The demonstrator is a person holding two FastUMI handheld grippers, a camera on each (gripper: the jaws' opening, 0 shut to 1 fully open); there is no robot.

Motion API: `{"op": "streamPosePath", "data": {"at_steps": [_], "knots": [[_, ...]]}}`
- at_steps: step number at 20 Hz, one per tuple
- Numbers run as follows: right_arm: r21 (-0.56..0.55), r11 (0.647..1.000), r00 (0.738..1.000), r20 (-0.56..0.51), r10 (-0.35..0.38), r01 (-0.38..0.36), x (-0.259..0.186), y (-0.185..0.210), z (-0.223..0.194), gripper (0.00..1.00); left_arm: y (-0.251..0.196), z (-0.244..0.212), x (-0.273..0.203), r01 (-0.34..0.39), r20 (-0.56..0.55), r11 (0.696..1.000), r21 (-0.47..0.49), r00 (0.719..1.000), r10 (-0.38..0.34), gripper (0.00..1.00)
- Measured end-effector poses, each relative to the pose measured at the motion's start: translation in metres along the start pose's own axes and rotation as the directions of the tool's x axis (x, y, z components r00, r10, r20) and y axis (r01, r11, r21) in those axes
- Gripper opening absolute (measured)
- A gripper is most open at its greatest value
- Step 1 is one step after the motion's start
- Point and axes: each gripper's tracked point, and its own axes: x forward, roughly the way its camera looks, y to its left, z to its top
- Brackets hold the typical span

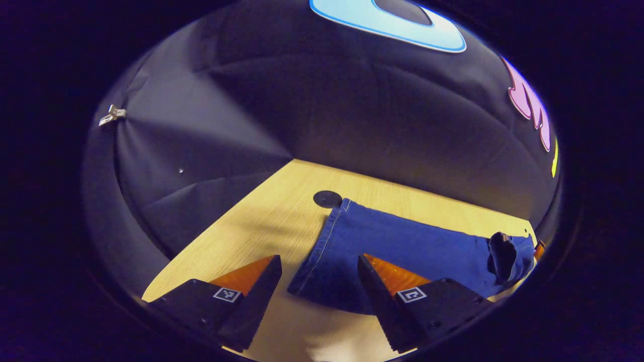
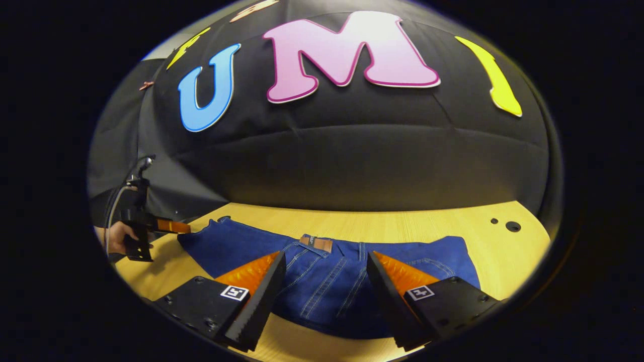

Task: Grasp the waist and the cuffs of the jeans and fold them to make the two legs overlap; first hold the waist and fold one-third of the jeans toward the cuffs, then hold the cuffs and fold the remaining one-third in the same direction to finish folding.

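Blue jeans [image 1: 402, 246] lie flat on the wooden table [image 1: 261, 216]. In the left gripper view the stitched cuff end [image 1: 322, 246] sits just ahead of and between the fingers of my left gripper [image 1: 319, 261], which is open and holds nothing. In the right gripper view the waist of the jeans [image 2: 322, 291], with its brown patch [image 2: 317, 244], lies between the spread fingers of my right gripper [image 2: 326, 256], open as well. Far left in that view a hand [image 2: 118, 236] holds the left gripper [image 2: 168, 226] at the cuff end.
A black round cap [image 1: 327, 198] is set in the table beside the cuff. Two small holes [image 2: 512, 226] mark the table's right side [image 2: 402, 226]. The black cloth wall closes the table's far edge, with a metal clip [image 1: 111, 115] on it.
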Motion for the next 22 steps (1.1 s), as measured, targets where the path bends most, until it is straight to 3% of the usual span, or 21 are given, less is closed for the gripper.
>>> {"op": "streamPosePath", "data": {"at_steps": [3,5,6,8,9,11,13,15,17,20,22], "knots": [[-0.005,1.000,0.999,-0.028,-0.022,0.022,-0.012,-0.010,-0.011,0.97,-0.008,-0.019,0.006,0.030,-0.098,0.998,0.053,0.995,-0.025,0.96],[-0.003,1.000,0.998,-0.057,-0.026,0.026,-0.017,-0.015,-0.022,0.97,-0.008,-0.020,0.010,0.025,-0.111,0.996,0.086,0.994,-0.015,0.89],[0.001,1.000,0.997,-0.073,-0.031,0.031,-0.019,-0.018,-0.028,0.97,-0.010,-0.022,0.012,0.030,-0.119,0.994,0.101,0.993,-0.017,0.94],[0.022,0.999,0.995,-0.095,-0.037,0.039,-0.023,-0.020,-0.037,0.98,-0.015,-0.023,0.012,0.057,-0.130,0.993,0.106,0.991,-0.043,0.85],[0.032,0.999,0.994,-0.098,-0.039,0.043,-0.026,-0.020,-0.040,0.98,-0.017,-0.022,0.013,0.056,-0.129,0.992,0.110,0.991,-0.042,0.74],[0.042,0.998,0.995,-0.095,-0.043,0.047,-0.027,-0.021,-0.042,0.98,-0.026,-0.023,0.014,0.095,-0.127,0.991,0.095,0.988,-0.082,0.71],[0.037,0.998,0.994,-0.100,-0.044,0.048,-0.030,-0.021,-0.045,0.98,-0.034,-0.022,0.011,0.113,-0.123,0.991,0.066,0.987,-0.104,0.33],[0.027,0.998,0.994,-0.098,-0.045,0.048,-0.032,-0.022,-0.046,0.98,-0.035,-0.024,0.012,0.139,-0.122,0.989,0.047,0.984,-0.133,0.29],[0.021,0.998,0.994,-0.093,-0.059,0.061,-0.035,-0.028,-0.043,0.98,-0.038,-0.024,0.011,0.169,-0.121,0.985,0.024,0.979,-0.165,0.20],[0.044,0.997,0.994,-0.091,-0.061,0.065,-0.040,-0.032,-0.040,0.98,-0.036,-0.021,0.011,0.142,-0.116,0.990,-0.004,0.983,-0.141,0.07],[0.030,0.997,0.994,-0.089,-0.071,0.074,-0.046,-0.037,-0.036,0.98,-0.040,-0.011,0.000,0.138,-0.091,0.990,-0.027,0.986,-0.140,0.06]]}}
